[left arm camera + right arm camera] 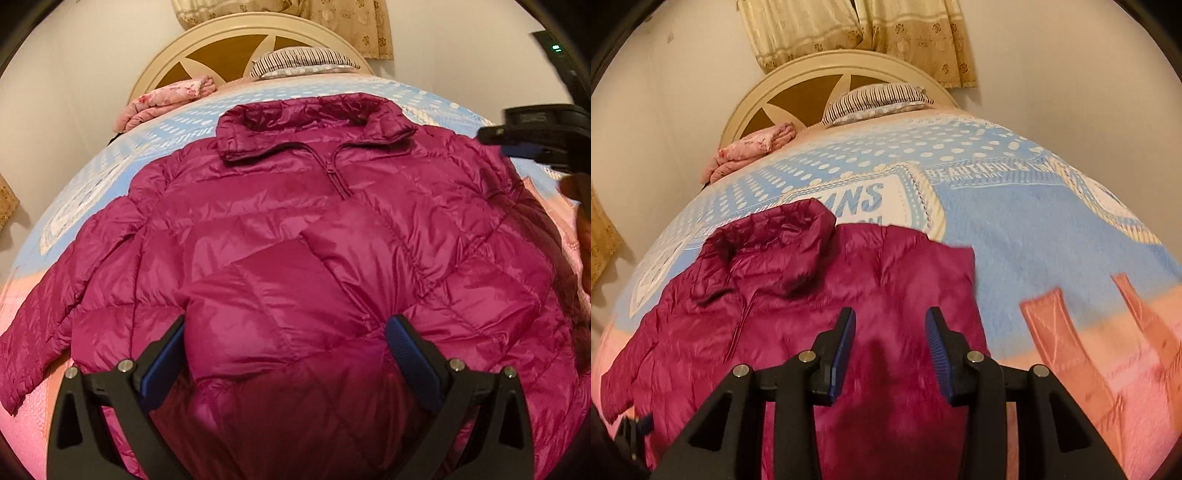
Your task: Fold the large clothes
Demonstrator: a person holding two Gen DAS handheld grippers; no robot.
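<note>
A magenta quilted down jacket (295,229) lies front-up on the bed, collar toward the headboard. Its right sleeve is folded across the chest, the cuff near my left gripper (286,332). The left sleeve lies out to the left (48,332). My left gripper is open wide just above the jacket's lower front, nothing between its blue pads. My right gripper (890,325) is open above the jacket's right side (886,280) and holds nothing. It also shows at the right edge of the left wrist view (535,136).
The jacket lies on a blue, white and pink blanket (1034,229) covering the bed. A striped pillow (875,98) and a folded pink cloth (753,147) lie by the cream headboard (798,74). Curtains hang behind.
</note>
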